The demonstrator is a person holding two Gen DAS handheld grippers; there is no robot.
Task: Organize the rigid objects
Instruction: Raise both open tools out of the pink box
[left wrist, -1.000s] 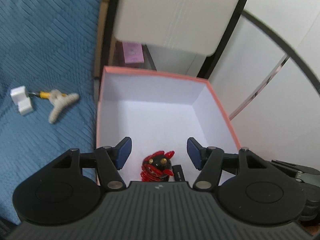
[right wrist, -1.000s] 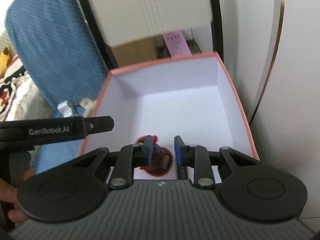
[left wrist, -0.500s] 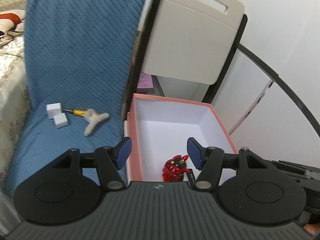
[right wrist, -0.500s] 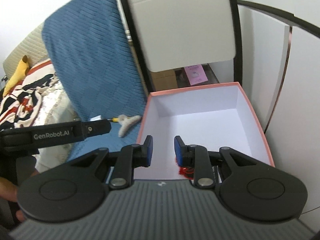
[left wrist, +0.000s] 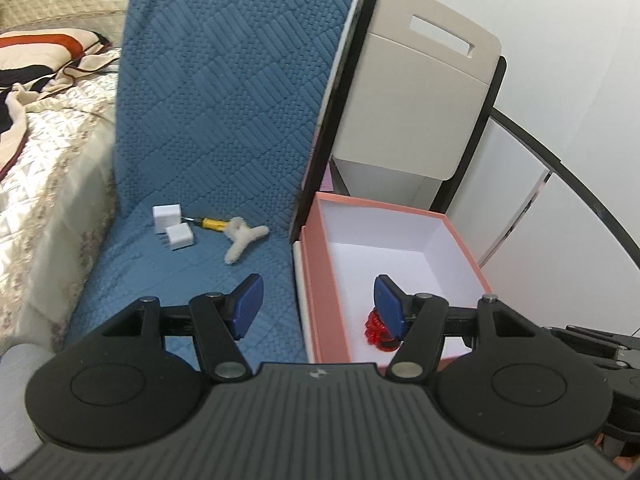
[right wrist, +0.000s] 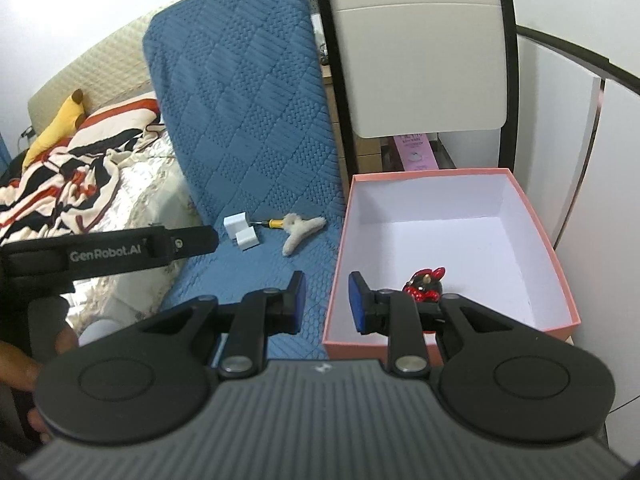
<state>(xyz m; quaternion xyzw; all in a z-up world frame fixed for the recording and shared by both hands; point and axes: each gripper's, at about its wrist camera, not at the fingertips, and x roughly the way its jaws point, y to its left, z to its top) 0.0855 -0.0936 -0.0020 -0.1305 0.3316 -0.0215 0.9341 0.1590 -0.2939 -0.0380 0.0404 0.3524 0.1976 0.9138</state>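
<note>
Both grippers risen above pink box (right wrist: 556, 256), empty, parted

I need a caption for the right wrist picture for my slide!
Open right gripper hangs above the blue cushion, beside the pink box holding a red toy.

Bedroom corner beside chairs.
Striped blanket (right wrist: 68, 172) rumpled on quilted bed (left wrist: 44, 160); yellow plush (right wrist: 56, 128) at headboard; beige chair back (right wrist: 424, 52) upright.

Both wrist views look forward and down, sharing the pink box (left wrist: 320, 272) (right wrist: 560, 280) and blue cushion (left wrist: 224, 120) (right wrist: 248, 112).
</note>
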